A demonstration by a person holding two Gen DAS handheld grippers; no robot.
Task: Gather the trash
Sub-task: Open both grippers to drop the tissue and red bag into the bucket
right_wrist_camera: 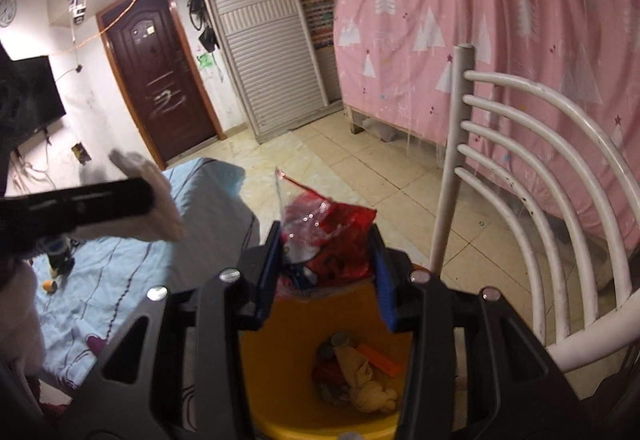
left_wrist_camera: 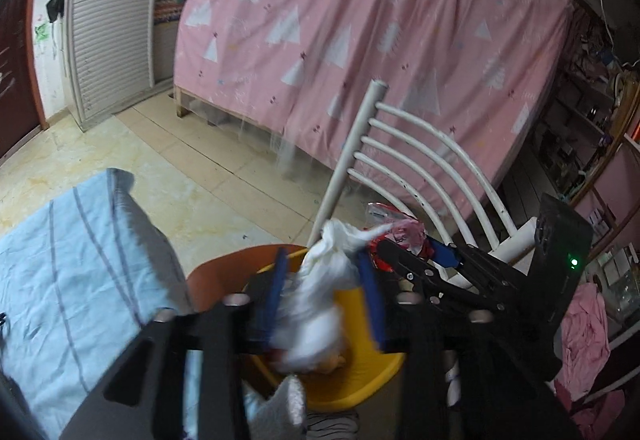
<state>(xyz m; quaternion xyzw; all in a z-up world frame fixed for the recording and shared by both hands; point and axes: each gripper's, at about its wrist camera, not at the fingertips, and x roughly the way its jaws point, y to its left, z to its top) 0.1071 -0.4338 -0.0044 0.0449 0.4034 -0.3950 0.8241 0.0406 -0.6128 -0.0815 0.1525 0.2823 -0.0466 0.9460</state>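
My left gripper (left_wrist_camera: 322, 258) stands over a yellow bin (left_wrist_camera: 360, 372) with an orange outer rim. A crumpled white tissue (left_wrist_camera: 328, 280) hangs blurred between its blue pads (left_wrist_camera: 276, 296), which stand apart and do not seem to press it. My right gripper (right_wrist_camera: 325, 236) is shut on a red and clear plastic wrapper (right_wrist_camera: 324, 236) above the same yellow bin (right_wrist_camera: 280, 380), which holds several scraps. In the left wrist view the right gripper (left_wrist_camera: 408, 244) sits just right of the tissue, holding the wrapper (left_wrist_camera: 400, 232). The left gripper's black body (right_wrist_camera: 80, 203) shows at the left of the right wrist view.
A white metal chair (right_wrist_camera: 540, 179) stands right beside the bin. A bed with a light blue striped sheet (left_wrist_camera: 60, 260) lies to the left. Beyond the tiled floor (left_wrist_camera: 200, 143) hangs a pink curtain (left_wrist_camera: 360, 39). A brown door (right_wrist_camera: 160, 79) and a slatted wardrobe (right_wrist_camera: 260, 59) stand farther back.
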